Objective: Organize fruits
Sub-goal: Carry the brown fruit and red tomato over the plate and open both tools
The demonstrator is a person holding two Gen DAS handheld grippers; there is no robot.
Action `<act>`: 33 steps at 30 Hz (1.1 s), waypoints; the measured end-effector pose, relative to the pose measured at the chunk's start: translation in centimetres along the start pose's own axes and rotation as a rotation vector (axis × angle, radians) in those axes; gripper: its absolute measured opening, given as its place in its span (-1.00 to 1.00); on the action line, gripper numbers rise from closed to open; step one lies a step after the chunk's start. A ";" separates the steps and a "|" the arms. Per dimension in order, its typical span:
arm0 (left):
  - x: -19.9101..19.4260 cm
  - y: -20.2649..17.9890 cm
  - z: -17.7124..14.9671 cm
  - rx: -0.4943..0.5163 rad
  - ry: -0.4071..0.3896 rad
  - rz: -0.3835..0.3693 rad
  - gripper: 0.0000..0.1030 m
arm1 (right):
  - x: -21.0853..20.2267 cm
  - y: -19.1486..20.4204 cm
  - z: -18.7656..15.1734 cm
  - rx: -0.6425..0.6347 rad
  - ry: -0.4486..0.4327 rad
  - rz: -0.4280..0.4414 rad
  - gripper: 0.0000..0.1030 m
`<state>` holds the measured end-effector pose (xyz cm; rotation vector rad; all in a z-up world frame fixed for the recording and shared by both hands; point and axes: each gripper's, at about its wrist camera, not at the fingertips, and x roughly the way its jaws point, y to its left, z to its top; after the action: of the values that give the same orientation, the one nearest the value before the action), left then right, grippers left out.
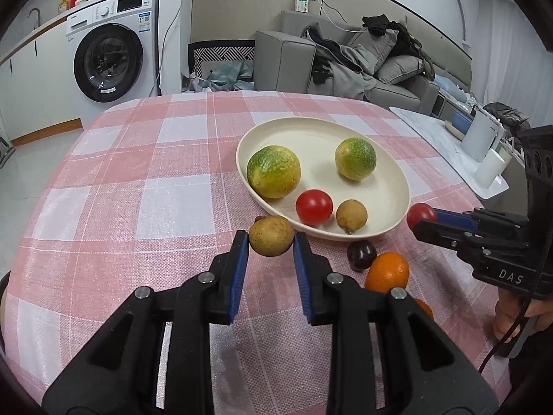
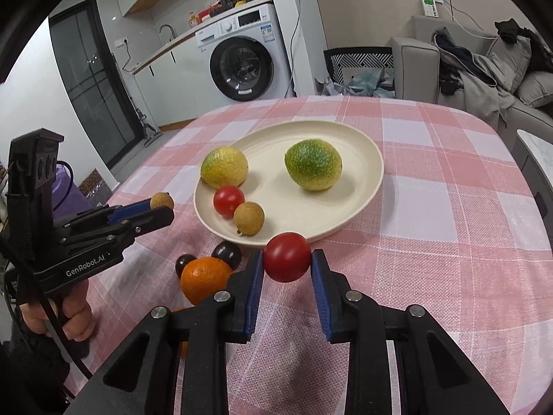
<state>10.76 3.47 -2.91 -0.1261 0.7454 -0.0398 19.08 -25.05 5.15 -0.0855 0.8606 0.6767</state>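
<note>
While my left gripper (image 1: 271,242) pinched a tan longan (image 1: 271,236) narrowly, my right gripper (image 2: 287,259) clamped a red tomato (image 2: 287,257), both just off the cream plate's (image 1: 397,186) 6 o'clock rim. An orange (image 2: 204,278) sat at my right gripper's 9 o'clock, partly hiding a dark fruit (image 2: 184,262). Pink checked cloth (image 1: 138,190) covered the table; a washing machine (image 1: 110,57) stood at 11 o'clock.
</note>
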 end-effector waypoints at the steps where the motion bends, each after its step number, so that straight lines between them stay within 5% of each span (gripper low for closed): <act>1: -0.1 0.0 0.1 0.002 -0.005 0.002 -0.54 | -0.3 0.0 0.1 0.003 -0.014 0.001 -0.45; 9: -0.4 -0.7 1.0 0.002 -0.022 -0.012 -0.54 | -2.2 -0.9 1.3 0.068 -0.110 0.018 -0.45; 33: 2.9 -1.5 4.2 0.032 0.011 0.002 -0.54 | -0.8 -1.7 4.6 0.055 -0.114 0.014 -0.45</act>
<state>15.78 2.12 -1.64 -0.0942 0.7558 -0.0506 22.80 -25.29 8.46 0.0086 0.7698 0.6647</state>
